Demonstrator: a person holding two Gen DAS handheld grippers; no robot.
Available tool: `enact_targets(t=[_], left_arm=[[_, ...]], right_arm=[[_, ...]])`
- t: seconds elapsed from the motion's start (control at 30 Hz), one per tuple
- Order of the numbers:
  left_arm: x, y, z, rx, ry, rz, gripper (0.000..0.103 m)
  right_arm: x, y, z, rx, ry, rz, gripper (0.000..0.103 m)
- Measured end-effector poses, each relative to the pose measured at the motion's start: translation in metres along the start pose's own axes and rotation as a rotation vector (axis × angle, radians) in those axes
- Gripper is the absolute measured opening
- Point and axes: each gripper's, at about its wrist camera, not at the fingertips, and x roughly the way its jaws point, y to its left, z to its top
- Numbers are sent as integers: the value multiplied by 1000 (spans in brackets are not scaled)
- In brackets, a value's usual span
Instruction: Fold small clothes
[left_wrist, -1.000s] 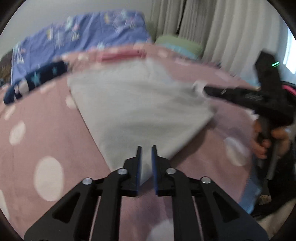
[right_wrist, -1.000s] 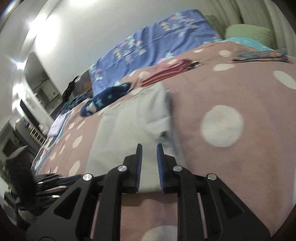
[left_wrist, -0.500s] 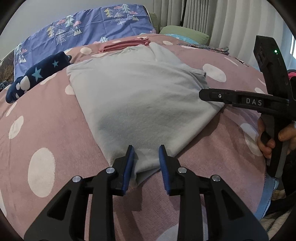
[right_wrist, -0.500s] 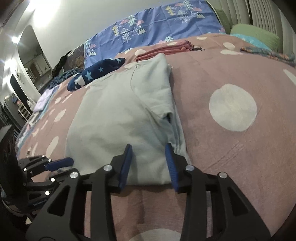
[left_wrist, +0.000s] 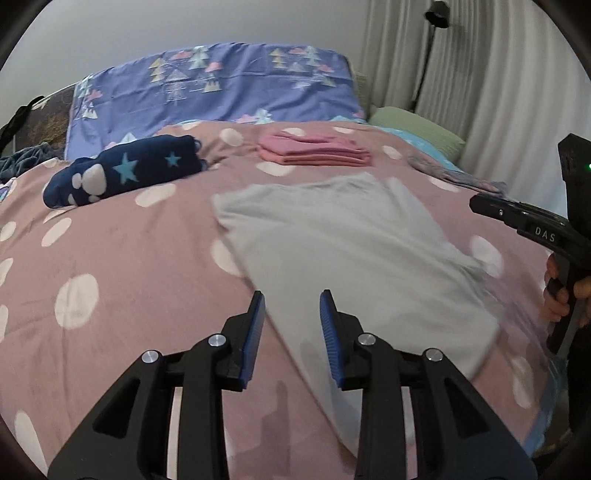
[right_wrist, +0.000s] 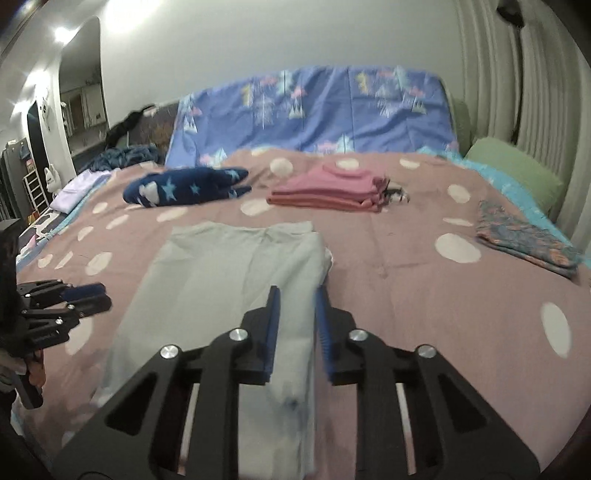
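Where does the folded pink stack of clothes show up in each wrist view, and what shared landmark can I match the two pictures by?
Left wrist view: the pink stack lies upper centre, just beyond the grey garment.
Right wrist view: the pink stack lies centre, a little right, beyond the grey garment.
Shared landmark: the navy star-patterned garment lies left of the stack in both.

Pale grey garment (left_wrist: 354, 254) on pink white-dotted bedspread (left_wrist: 122, 258); navy star-patterned bundle (left_wrist: 125, 173); pink folded stack (left_wrist: 314, 149).
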Motion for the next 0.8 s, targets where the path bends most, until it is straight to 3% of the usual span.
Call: enact_targets(t=[0.13, 0.3, 0.43, 0.47, 0.5, 0.6, 0.7, 0.77, 0.8], left_arm=[[31, 23, 24, -27, 29, 17, 41], [76, 49, 55, -97, 70, -22, 48], [116, 69, 71, -173, 106, -67, 47], [121, 73, 73, -192, 99, -88, 25], [124, 76, 76, -204, 88, -99, 11], [117, 76, 80, -189, 34, -115, 11], [120, 68, 70, -105, 47, -45, 12], [120, 75, 69, -140, 53, -52, 14], [115, 78, 70, -154, 41, -51, 17]], right_arm=[[46, -12, 21, 7, 73, 22, 25], [89, -19, 35, 15, 134, 26, 49], [118, -25, 39, 41, 187, 63, 51], [123, -24, 39, 37, 193, 65, 37], [130, -23, 39, 25, 195, 60, 9], [137, -25, 42, 27, 175, 14, 7], [151, -40, 38, 44, 174, -66, 6], [150, -53, 33, 120, 174, -7, 6], [142, -57, 32, 149, 161, 6, 11]])
